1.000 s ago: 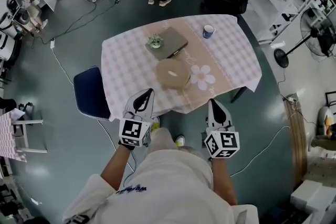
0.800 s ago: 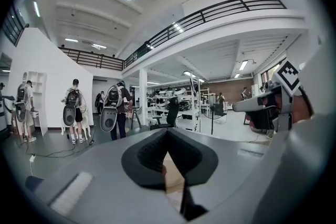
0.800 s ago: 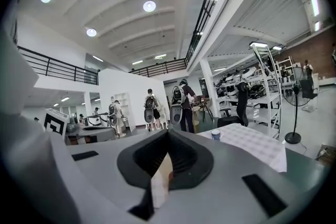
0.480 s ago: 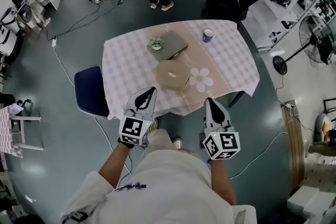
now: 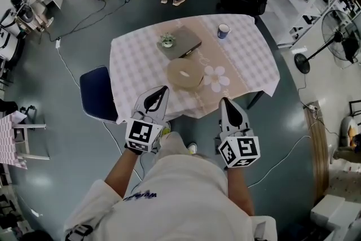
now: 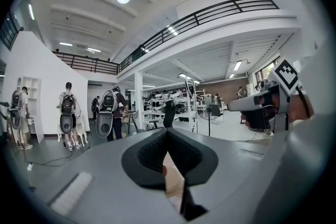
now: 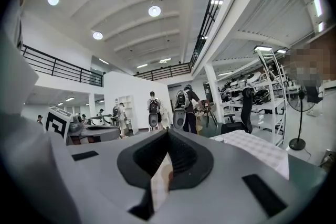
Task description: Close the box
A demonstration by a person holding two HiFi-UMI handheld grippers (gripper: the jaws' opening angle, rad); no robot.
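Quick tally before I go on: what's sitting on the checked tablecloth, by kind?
Round tan box: 1
Grey flat rectangular case: 1
Small green potted plant: 1
Blue and white cup: 1
White flower shape, mat or print: 1
Total: 5

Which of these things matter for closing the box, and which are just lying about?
For the job:
round box
left gripper
right gripper

Lying about:
cup
grey book
chair
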